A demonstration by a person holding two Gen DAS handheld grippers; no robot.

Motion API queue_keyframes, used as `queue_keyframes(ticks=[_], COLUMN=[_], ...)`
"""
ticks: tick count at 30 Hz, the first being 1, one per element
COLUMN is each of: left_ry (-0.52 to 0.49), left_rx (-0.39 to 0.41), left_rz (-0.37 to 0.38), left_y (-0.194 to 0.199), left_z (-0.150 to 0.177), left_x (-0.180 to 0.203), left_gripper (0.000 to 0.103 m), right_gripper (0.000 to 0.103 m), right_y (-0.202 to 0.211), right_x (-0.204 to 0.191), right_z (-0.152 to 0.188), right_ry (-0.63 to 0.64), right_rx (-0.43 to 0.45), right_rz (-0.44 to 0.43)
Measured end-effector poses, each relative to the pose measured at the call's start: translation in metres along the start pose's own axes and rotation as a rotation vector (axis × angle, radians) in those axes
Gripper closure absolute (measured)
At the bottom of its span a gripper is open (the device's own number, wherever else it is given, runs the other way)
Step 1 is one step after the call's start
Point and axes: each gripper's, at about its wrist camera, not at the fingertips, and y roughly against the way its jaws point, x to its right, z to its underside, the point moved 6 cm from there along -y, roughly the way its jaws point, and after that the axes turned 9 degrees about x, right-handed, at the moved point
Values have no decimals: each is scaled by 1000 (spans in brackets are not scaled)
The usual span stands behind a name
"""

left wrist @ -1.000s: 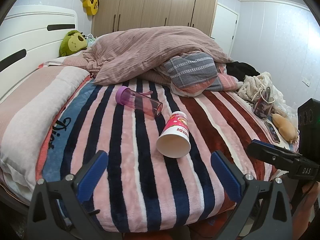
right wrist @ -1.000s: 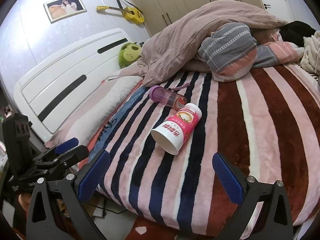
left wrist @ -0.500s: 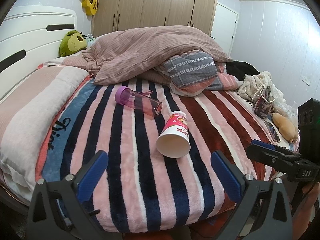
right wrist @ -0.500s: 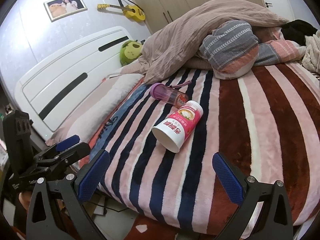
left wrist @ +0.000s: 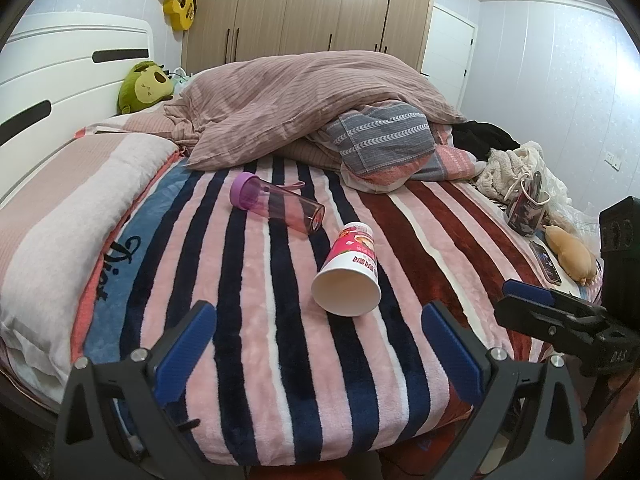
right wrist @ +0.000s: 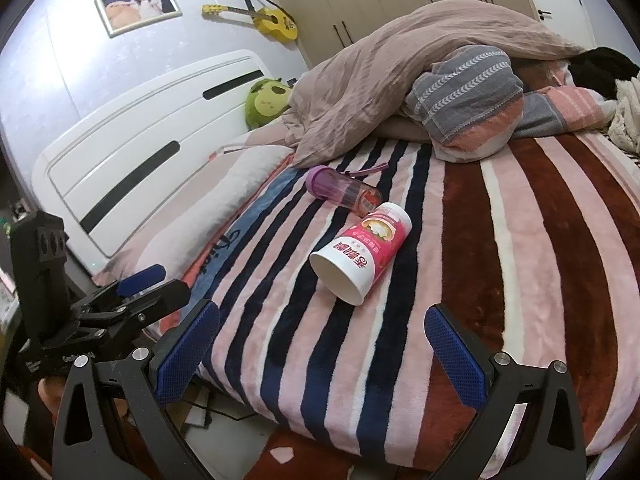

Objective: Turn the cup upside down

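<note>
A pink and white paper cup (left wrist: pixel 350 272) lies on its side on the striped blanket, its open mouth facing me; it also shows in the right wrist view (right wrist: pixel 362 258). My left gripper (left wrist: pixel 318 350) is open and empty, hovering near the bed's front edge, short of the cup. My right gripper (right wrist: pixel 322 354) is open and empty, also short of the cup. The right gripper shows at the right edge of the left wrist view (left wrist: pixel 560 316); the left gripper shows at the left of the right wrist view (right wrist: pixel 120 304).
A purple clear bottle (left wrist: pixel 276 202) lies on its side just behind the cup. A heap of bedding (left wrist: pixel 312 108) fills the back. A pillow (left wrist: pixel 68 216) lies left. A bag (left wrist: pixel 526 208), phone (left wrist: pixel 546 262) and plush toy (left wrist: pixel 572 256) sit at the right edge.
The right gripper has moved slightly closer to the cup. The left gripper and the cup have hardly moved.
</note>
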Motion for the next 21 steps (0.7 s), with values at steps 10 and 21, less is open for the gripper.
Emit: queue_keyframes(ticks=[10,21], left_ry=[-1,-4], left_rx=[0,-17], left_rz=[0,-3], left_y=[0,-15], left_z=[-1,2], left_x=[0,-2], left_gripper=[1,1], right_gripper=[0,0], right_y=[-1,-9], right_x=[-3,9], right_z=[-1,-4], right_ry=[4,-10], right_rx=[-3,-11], right_rz=[-6,9])
